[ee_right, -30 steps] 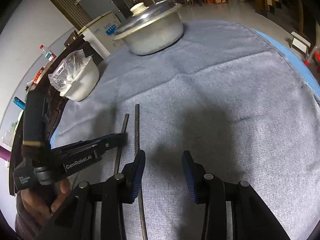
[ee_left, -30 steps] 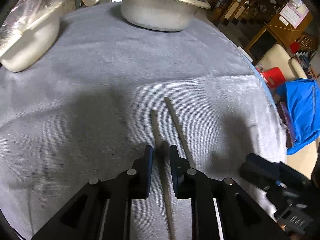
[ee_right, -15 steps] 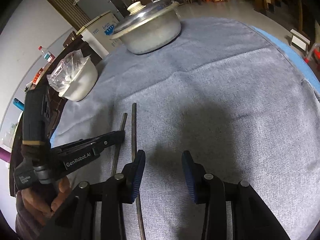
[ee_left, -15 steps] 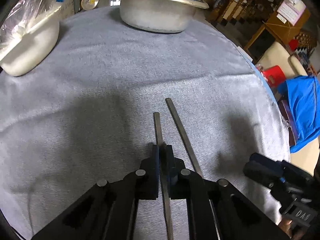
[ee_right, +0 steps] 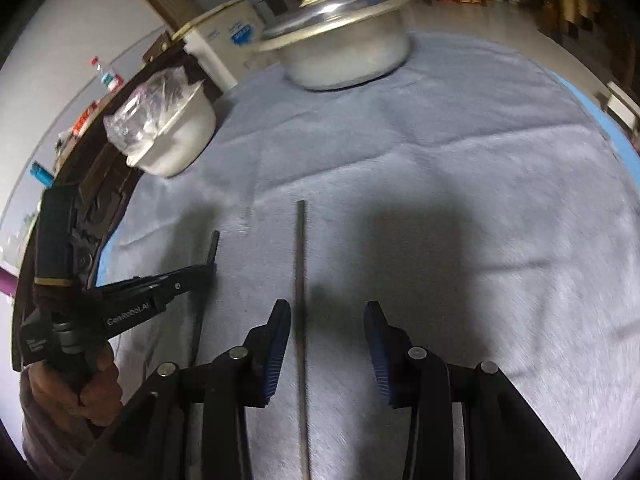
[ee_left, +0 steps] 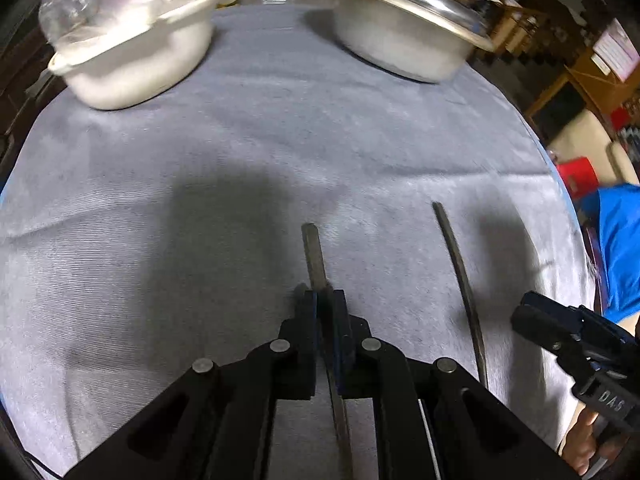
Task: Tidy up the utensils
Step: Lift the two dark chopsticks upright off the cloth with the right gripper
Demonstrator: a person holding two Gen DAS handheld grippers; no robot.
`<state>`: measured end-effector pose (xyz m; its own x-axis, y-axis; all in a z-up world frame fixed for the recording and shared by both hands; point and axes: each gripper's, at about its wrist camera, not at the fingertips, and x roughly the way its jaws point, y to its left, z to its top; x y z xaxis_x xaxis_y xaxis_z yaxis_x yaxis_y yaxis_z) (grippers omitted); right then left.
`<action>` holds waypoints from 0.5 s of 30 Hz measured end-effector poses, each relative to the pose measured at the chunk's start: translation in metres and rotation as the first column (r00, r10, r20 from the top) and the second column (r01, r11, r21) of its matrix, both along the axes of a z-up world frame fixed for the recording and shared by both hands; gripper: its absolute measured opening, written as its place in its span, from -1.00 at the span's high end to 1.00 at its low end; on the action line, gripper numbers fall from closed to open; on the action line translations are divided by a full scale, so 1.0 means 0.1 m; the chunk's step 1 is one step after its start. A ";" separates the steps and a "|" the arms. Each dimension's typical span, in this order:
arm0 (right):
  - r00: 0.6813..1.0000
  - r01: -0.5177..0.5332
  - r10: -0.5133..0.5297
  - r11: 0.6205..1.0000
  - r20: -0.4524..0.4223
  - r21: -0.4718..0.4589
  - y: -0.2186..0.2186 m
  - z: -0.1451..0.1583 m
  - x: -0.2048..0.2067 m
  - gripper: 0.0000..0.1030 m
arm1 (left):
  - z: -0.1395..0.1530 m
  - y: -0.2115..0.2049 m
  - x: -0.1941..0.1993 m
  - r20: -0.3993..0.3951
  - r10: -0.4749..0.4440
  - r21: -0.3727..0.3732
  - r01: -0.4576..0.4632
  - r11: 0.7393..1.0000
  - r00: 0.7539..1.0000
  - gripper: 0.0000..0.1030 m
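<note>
Two dark metal chopsticks are on a grey tablecloth. My left gripper (ee_left: pixel 324 300) is shut on one chopstick (ee_left: pixel 314 252), which points away from me; it also shows in the right wrist view (ee_right: pixel 212 246), held by the left gripper (ee_right: pixel 208 270). The second chopstick (ee_left: pixel 460 276) lies on the cloth to its right. In the right wrist view that chopstick (ee_right: pixel 300 280) lies between the open fingers of my right gripper (ee_right: pixel 326 320), close to the left finger (ee_right: pixel 278 332). The right gripper also shows at the right edge of the left wrist view (ee_left: pixel 532 312).
A lidded metal pot (ee_left: pixel 404 36) stands at the back right of the round table and shows in the right wrist view (ee_right: pixel 344 52). A white bowl with a plastic bag (ee_left: pixel 132 48) stands at the back left. The table edge (ee_left: pixel 556 168) curves on the right.
My left gripper has carried its chopstick to the left, away from the second chopstick, and nearer the bowl and pot. My right gripper has shifted left so the second chopstick lies between its fingers.
</note>
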<state>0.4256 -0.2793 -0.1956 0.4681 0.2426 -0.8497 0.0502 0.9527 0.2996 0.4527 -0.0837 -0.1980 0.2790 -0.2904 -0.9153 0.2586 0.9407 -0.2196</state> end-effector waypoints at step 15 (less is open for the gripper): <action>0.982 -0.105 0.047 0.939 -0.182 -0.328 0.55 -0.17 0.61 0.53 | -0.03 -0.03 0.11 0.005 -0.002 -0.022 0.002 1.000 1.000 0.87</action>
